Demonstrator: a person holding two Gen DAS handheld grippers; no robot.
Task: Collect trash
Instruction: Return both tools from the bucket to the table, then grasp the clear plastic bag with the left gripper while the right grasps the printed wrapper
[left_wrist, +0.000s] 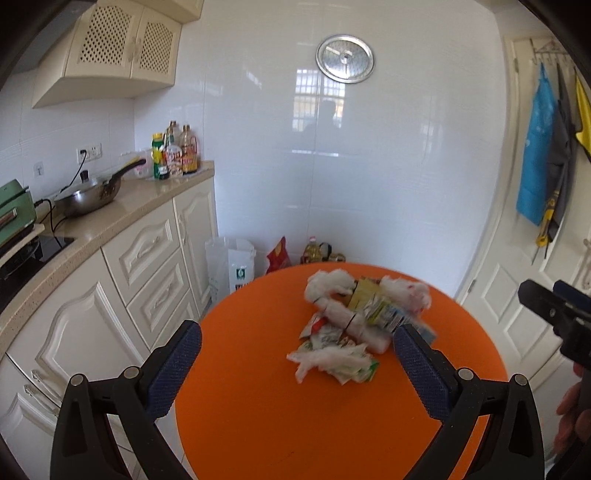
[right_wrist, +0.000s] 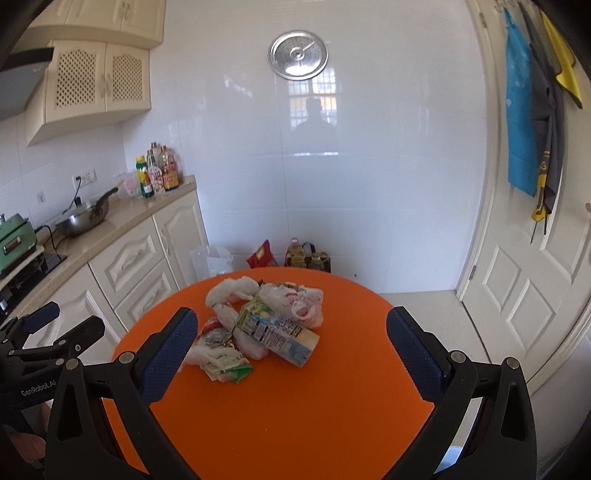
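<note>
Right wrist: carton (right_wrist: 275, 334) lies flat, slanting lower-right.

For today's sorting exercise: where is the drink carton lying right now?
In the right wrist view, the drink carton lies atop the trash pile on the orange table, just right of the crumpled wrappers.

The right hand-held gripper (right_wrist: 291, 339) hangs above the round orange table (right_wrist: 295, 398), blue-padded jaws spread wide and empty; a heap of crumpled white plastic bags and printed wrappers (right_wrist: 258, 325) lies toward the far left; the left hand-held gripper (right_wrist: 55, 321) shows at the left edge.
</note>
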